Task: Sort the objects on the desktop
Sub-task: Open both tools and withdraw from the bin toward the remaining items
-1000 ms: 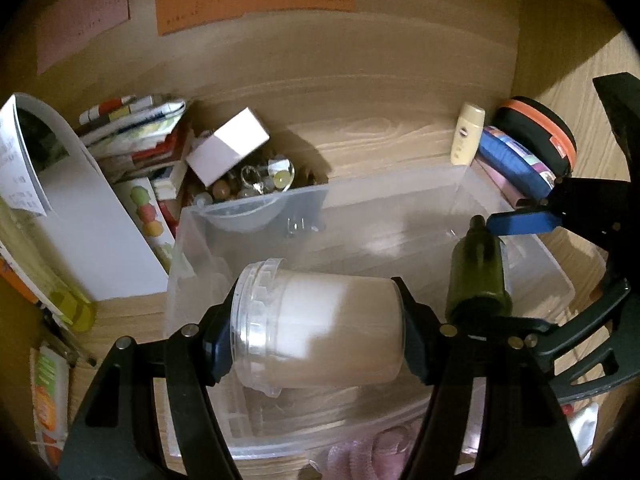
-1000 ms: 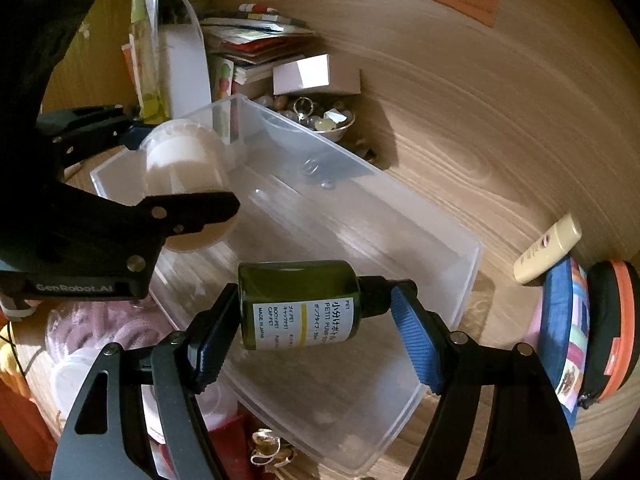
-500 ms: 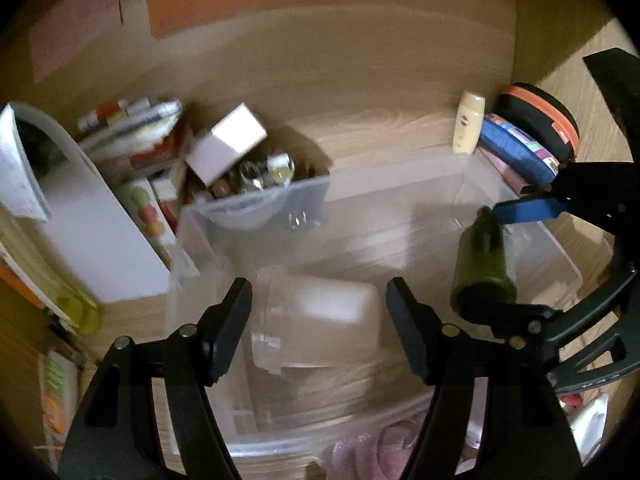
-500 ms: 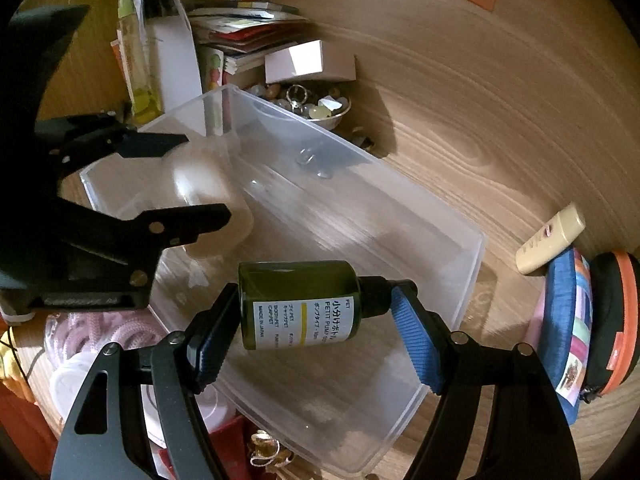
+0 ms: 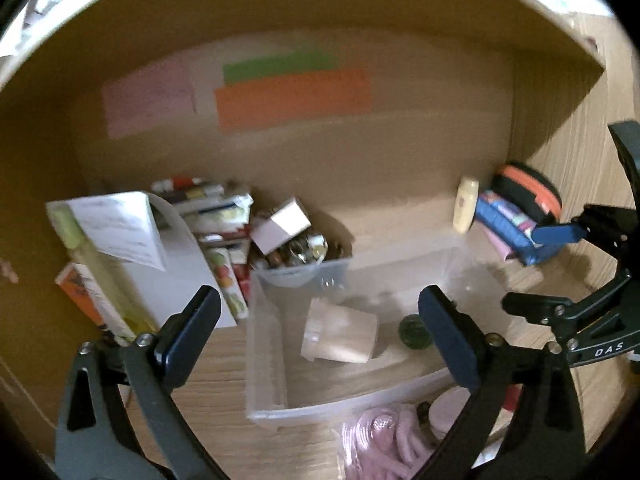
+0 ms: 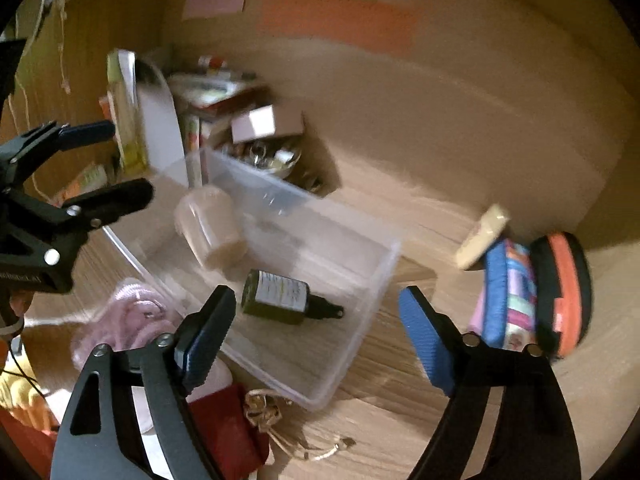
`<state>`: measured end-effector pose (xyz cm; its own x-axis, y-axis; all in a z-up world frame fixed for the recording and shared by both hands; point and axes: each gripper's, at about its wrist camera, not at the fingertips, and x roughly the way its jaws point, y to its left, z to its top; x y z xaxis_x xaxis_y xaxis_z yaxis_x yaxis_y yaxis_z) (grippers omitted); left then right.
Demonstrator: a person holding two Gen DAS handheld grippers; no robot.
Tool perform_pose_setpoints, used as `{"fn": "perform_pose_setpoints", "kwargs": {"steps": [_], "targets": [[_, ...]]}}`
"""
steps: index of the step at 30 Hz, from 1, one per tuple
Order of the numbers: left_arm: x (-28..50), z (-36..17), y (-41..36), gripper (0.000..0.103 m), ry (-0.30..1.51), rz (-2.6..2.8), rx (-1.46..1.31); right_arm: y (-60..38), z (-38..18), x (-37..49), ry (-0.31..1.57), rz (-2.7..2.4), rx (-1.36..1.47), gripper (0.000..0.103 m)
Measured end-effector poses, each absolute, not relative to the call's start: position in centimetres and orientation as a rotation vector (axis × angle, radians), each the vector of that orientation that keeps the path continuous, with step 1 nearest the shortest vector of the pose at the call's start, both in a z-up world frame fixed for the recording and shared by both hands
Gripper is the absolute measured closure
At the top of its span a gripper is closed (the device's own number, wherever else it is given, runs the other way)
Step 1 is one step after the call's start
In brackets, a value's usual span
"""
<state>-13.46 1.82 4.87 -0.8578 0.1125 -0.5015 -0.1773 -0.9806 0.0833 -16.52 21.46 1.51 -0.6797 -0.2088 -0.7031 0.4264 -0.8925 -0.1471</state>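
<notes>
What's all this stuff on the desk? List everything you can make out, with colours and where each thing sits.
clear plastic bin: one, see-through, middle of the desk
white jar: one, whitish, lying on its side inside the bin
green bottle: one, dark green with a pale label, lying in the bin beside the jar
sticky notes: three, pink, green, orange, on the back wall
small box: one, white, atop a bowl of trinkets behind the bin
cream tube: one, pale yellow, right of the bin
round case: one, black and orange, far right
pink cord: one bundle, near edge
left gripper: one, black, jaws just opened, empty
right gripper: one, black with blue pads, just opened, empty
</notes>
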Motion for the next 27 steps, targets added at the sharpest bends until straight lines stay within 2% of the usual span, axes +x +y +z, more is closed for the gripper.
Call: {"fn": "perform_pose_setpoints", "kwargs": {"steps": [10, 19, 27], "targets": [[-9.1, 5.0, 1.6, 0.001, 0.234, 2.876, -0.765, 23.4, 3.4, -12.3, 0.392, -2.592, 0.952, 0.020], [-5.1, 0.9, 1.9, 0.001, 0.419, 2.825, -0.871, 23.9, -0.3, -9.2, 0.445, -2.512, 1.006, 0.020], [-3.5, -2.9, 3.2, 0.001, 0.461, 2.665, -1.008, 23.2, -4.0, -8.7, 0.413, -2.370, 1.093, 0.021]]}}
